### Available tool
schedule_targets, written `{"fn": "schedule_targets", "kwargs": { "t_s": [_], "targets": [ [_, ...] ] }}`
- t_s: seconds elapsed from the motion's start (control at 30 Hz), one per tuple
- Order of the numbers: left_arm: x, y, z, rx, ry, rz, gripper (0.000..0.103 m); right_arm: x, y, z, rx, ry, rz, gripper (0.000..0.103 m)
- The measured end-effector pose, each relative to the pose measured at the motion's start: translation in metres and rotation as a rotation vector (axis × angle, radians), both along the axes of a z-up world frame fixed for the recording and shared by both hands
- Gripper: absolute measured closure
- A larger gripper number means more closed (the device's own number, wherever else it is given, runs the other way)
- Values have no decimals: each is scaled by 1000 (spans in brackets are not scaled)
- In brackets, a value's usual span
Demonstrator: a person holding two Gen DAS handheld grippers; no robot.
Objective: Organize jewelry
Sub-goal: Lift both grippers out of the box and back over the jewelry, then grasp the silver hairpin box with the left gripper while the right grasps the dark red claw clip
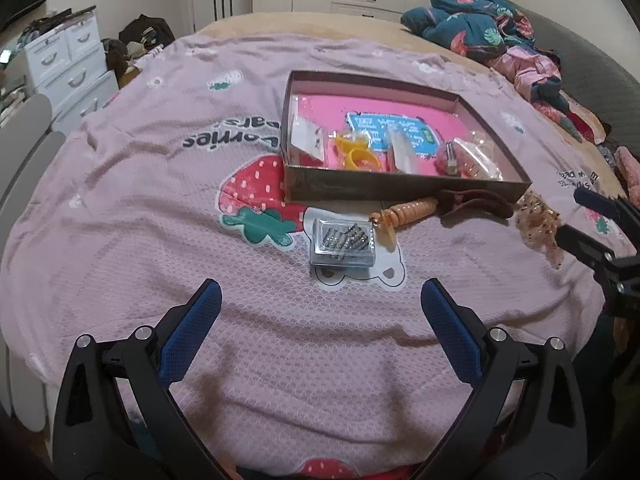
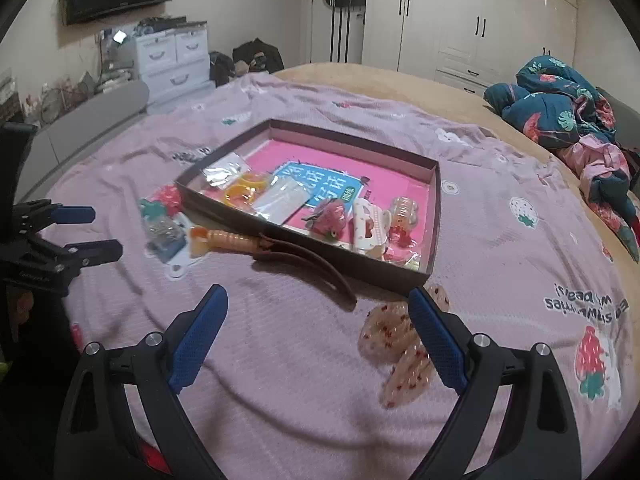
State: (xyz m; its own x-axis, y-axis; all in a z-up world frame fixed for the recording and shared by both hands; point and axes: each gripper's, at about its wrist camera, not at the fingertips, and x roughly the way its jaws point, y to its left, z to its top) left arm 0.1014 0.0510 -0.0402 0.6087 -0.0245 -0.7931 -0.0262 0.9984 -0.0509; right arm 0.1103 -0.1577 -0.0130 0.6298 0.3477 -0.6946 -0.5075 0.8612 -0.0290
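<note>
A shallow brown box (image 1: pixel 400 190) with a pink bottom lies on the pink bedspread and holds orange rings (image 1: pixel 354 152), clear packets and hair clips; it also shows in the right wrist view (image 2: pixel 304 248). In front of it lie a clear case of small silver pieces (image 1: pixel 344 242), an orange ribbed clip (image 1: pixel 404 212), a brown hair clip (image 2: pixel 308 260) and a speckled pink clip (image 2: pixel 396 344). My left gripper (image 1: pixel 322 294) is open and empty, just short of the clear case. My right gripper (image 2: pixel 318 304) is open and empty, its right finger beside the speckled clip.
A bundled dark floral quilt (image 2: pixel 560 108) lies at the bed's far right. White drawers (image 2: pixel 172 60) and bags stand beyond the bed on the left, wardrobes (image 2: pixel 460 20) behind. The right gripper also shows at the right edge of the left wrist view (image 1: pixel 584 218).
</note>
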Motion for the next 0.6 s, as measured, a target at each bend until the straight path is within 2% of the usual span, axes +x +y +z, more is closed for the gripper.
{"fn": "schedule_targets", "kwargs": {
  "t_s": [0.07, 0.3, 0.4, 0.6],
  "targets": [
    [4, 0, -4, 1, 5, -2, 13, 9, 4, -6, -11, 11, 11, 15],
    [20, -3, -18, -4, 32, -19, 29, 41, 19, -33, -89, 78, 48, 39],
    [25, -4, -24, -14, 47, -24, 33, 49, 23, -42, -114, 93, 53, 45],
    [30, -6, -29, -21, 64, -29, 34, 63, 27, -53, -141, 109, 67, 57]
  ]
}}
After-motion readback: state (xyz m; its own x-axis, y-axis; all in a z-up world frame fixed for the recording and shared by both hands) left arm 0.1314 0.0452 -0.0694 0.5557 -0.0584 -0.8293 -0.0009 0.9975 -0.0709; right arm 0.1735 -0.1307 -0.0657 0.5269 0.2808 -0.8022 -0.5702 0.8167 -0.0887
